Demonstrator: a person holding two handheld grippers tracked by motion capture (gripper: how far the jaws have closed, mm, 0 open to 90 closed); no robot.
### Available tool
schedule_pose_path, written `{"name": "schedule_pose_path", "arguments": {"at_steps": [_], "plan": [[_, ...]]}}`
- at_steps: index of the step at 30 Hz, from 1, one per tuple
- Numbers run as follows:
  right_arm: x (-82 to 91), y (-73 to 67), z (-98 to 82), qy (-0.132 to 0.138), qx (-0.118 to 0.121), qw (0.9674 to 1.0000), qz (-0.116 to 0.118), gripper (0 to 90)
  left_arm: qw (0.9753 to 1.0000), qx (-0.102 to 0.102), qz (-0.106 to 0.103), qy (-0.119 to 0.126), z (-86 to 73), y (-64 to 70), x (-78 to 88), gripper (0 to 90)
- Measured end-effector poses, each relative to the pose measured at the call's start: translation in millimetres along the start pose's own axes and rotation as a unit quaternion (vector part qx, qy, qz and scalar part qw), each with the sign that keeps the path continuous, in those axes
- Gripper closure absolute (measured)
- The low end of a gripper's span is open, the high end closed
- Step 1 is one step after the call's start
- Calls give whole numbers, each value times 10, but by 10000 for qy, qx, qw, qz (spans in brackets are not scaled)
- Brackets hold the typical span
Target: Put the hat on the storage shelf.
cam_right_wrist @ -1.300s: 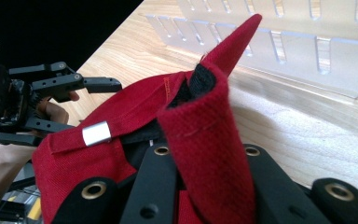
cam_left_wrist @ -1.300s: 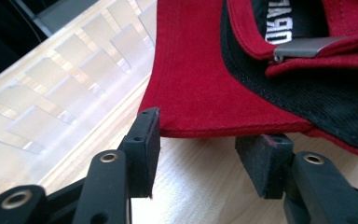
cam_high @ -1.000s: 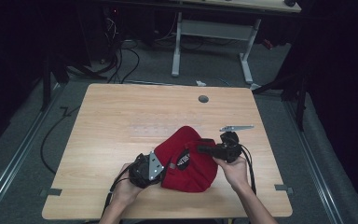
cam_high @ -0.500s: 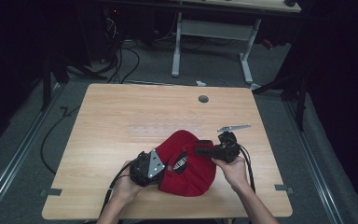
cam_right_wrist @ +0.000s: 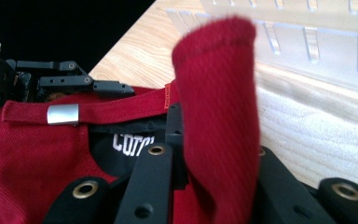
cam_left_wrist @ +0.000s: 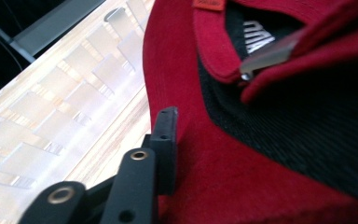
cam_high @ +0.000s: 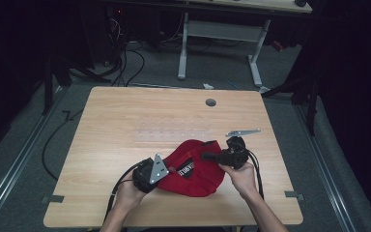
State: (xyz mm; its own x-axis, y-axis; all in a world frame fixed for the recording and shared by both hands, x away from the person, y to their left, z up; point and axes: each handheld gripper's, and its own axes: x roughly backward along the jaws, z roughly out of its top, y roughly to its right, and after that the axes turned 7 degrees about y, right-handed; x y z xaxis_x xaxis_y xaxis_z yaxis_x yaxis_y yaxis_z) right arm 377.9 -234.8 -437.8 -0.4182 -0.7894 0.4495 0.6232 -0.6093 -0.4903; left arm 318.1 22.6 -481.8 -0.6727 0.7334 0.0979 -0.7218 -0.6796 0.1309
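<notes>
Wooden counter (cam_high: 140, 121) under everything. Red cap (cam_high: 195, 169) lies near front edge, between both hands, inside facing up, black label showing. Right gripper (cam_high: 212, 157) at cap's right side, jaws clenched on upstanding fold of red fabric. Left gripper (cam_high: 166, 170) at cap's left edge, jaws apparently clamped on rim, second jaw hidden. Small silver strap buckle (cam_right_wrist: 63, 114).

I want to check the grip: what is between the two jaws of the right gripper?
A fold of the red cap stands between the right gripper's jaws, as the right gripper view shows.
</notes>
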Motion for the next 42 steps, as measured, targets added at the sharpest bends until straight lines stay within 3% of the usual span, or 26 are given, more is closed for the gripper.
{"name": "schedule_pose_path", "arguments": {"at_steps": [4, 8, 11, 15, 22, 24, 27, 28, 29, 32, 33, 34, 36, 38, 42], "plan": [[13, -20, 29, 69, 126, 9999, -87, 744, 9999, 32, -87, -45, 35, -9, 44, 775], [56, -17, 88, 191, 268, 9991, -253, 681, 9993, -132, -279, -226, 72, 83, 104, 847], [117, 38, 138, 365, 184, 9987, -297, 621, 9994, 58, -225, -243, 89, 48, 101, 860], [187, 81, 160, 471, 270, 9976, -430, 553, 9993, 37, -236, -282, 127, 59, 121, 860], [376, 166, 183, 968, 28, 9942, -460, 484, 9988, 30, -311, -377, 133, 116, 145, 859], [451, 199, 190, 1183, -68, 9918, -486, 482, 9989, -17, -274, -375, 127, 112, 163, 859], [542, 265, 183, 1407, -197, 9881, -589, 479, 9992, 77, -208, -341, 131, 62, 196, 859], [542, 265, 183, 1407, -197, 9881, -589, 479, 9992, 77, -208, -341, 131, 62, 196, 859], [567, 307, 156, 1405, -174, 9870, -761, 477, 9994, 120, -155, -288, 143, 20, 222, 859], [533, 374, 43, 1309, -86, 9865, -982, 466, 9992, 361, -92, -135, 167, -42, 259, 858], [503, 407, -9, 1237, -67, 9869, -1031, 460, 9992, 361, -92, -135, 167, -42, 259, 858], [466, 439, -60, 1148, -17, 9872, -1106, 455, 9988, 486, -47, -50, 184, -78, 260, 858], [386, 478, -147, 890, 142, 9862, -1391, 452, 9983, 577, 13, 3, 203, -115, 253, 858], [313, 532, -234, 754, 196, 9860, -1473, 450, 9975, 707, 52, 76, 220, -155, 250, 857], [187, 600, -393, 446, 408, 9799, -1900, 448, 9946, 1006, 148, 190, 248, -253, 232, 856]]}}
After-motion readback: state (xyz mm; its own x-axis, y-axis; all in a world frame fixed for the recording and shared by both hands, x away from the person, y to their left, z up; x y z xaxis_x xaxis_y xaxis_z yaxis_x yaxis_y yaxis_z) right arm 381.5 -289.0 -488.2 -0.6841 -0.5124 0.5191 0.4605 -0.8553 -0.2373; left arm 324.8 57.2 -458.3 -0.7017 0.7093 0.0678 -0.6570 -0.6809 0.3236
